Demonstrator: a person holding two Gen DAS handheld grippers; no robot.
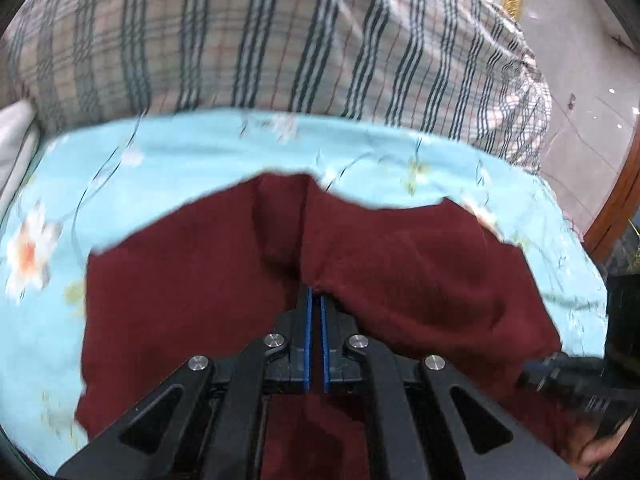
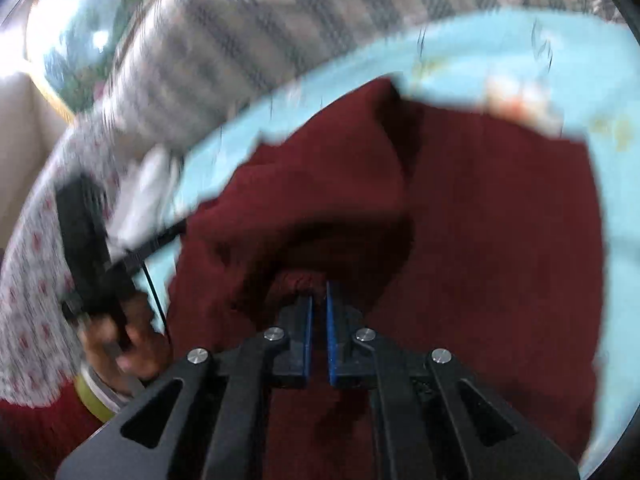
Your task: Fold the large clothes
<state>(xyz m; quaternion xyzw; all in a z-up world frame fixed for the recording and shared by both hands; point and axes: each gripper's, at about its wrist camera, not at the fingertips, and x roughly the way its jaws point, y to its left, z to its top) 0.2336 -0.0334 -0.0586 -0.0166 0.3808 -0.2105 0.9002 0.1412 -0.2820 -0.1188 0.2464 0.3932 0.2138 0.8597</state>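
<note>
Pale blue floral bedding [image 1: 200,152] carries the dark red garment [image 1: 192,272], with a plaid cover [image 1: 240,40] bunched behind it. Left gripper [image 1: 316,294] is clenched on a pinch of the red cloth; right gripper [image 2: 318,296] looks nearly closed on a gathered ribbed edge. My judgement: carry both pinches across level and together, keeping the held edge taut; lay it square on the lower layer before letting go.
</note>
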